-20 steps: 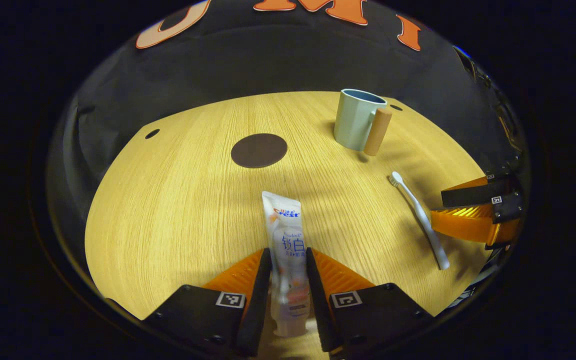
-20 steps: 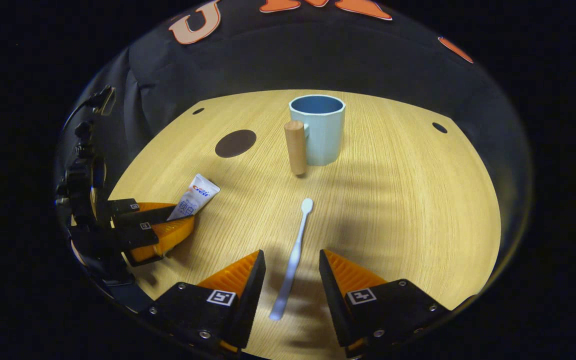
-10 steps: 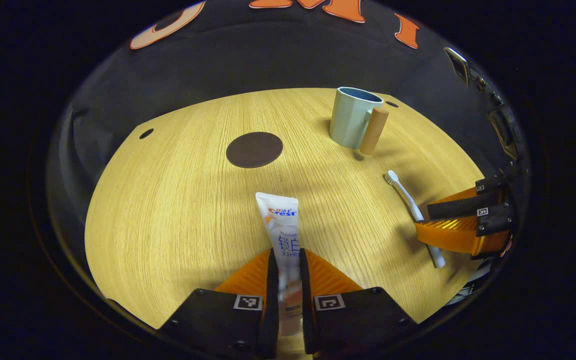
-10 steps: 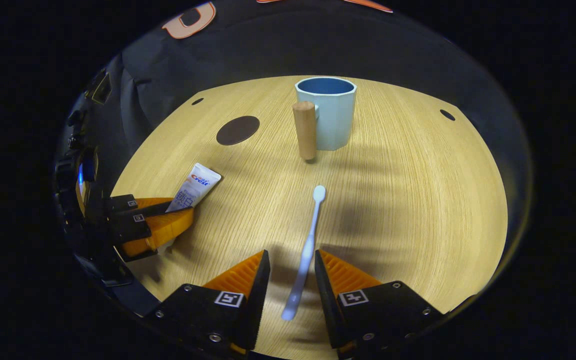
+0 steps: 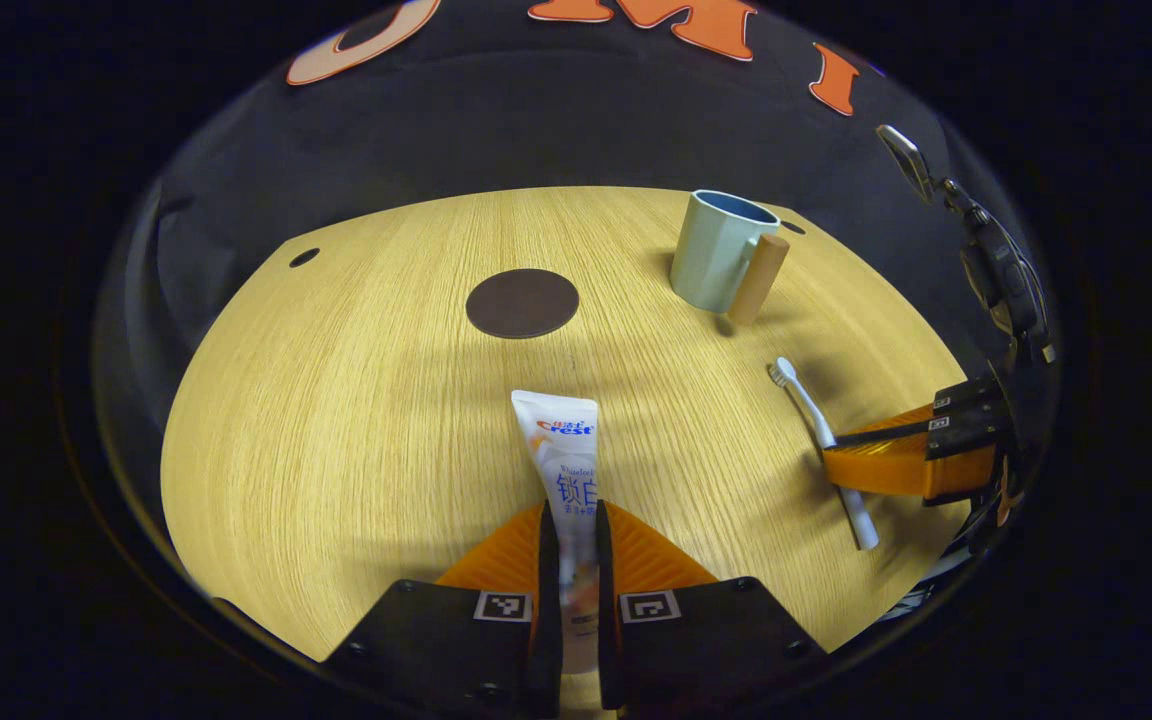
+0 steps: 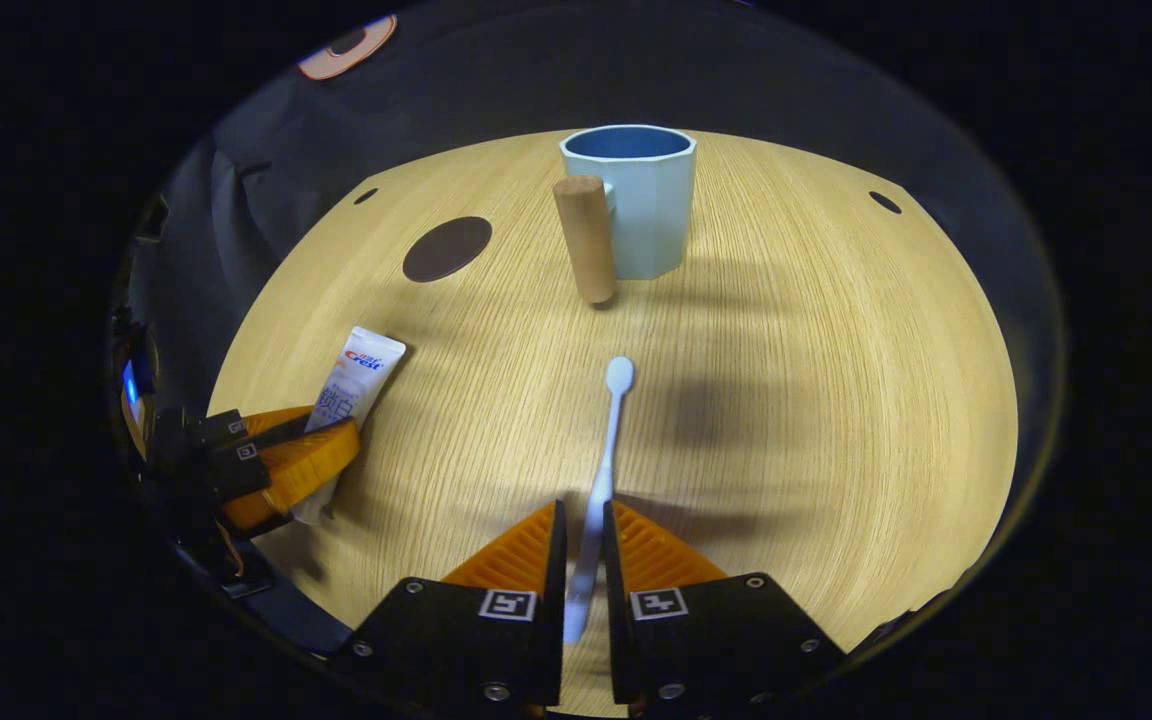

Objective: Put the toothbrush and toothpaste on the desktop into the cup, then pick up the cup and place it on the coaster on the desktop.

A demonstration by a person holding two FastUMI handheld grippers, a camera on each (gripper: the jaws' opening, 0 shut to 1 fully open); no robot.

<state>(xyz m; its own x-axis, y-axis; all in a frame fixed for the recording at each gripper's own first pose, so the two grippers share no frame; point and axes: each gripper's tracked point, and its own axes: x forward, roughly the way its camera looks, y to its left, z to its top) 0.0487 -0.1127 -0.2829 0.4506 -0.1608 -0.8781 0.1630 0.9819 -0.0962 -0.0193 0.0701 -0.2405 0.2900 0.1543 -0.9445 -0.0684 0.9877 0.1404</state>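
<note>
The toothpaste (image 5: 564,455) lies flat on the table (image 5: 356,420), its crimped end pointing toward the coaster (image 5: 522,303) and its cap end pinched between the two fingers of the left gripper (image 5: 576,580), which press on it from both sides. In the right gripper view the same tube (image 6: 351,375) runs into that gripper (image 6: 281,465) at the table's near left edge. The toothbrush (image 6: 601,480) lies on the wood with its head toward the cup (image 6: 636,205); the right gripper (image 6: 581,575) is clamped on its handle, both fingers tight against it. The left gripper view shows this grip from the side (image 5: 896,460), with the brush (image 5: 816,430) sticking out both ways. The cup stands upright and well apart from both grippers, its wooden handle (image 6: 584,238) facing the brush. The coaster lies bare, to the cup's left in both views.
</note>
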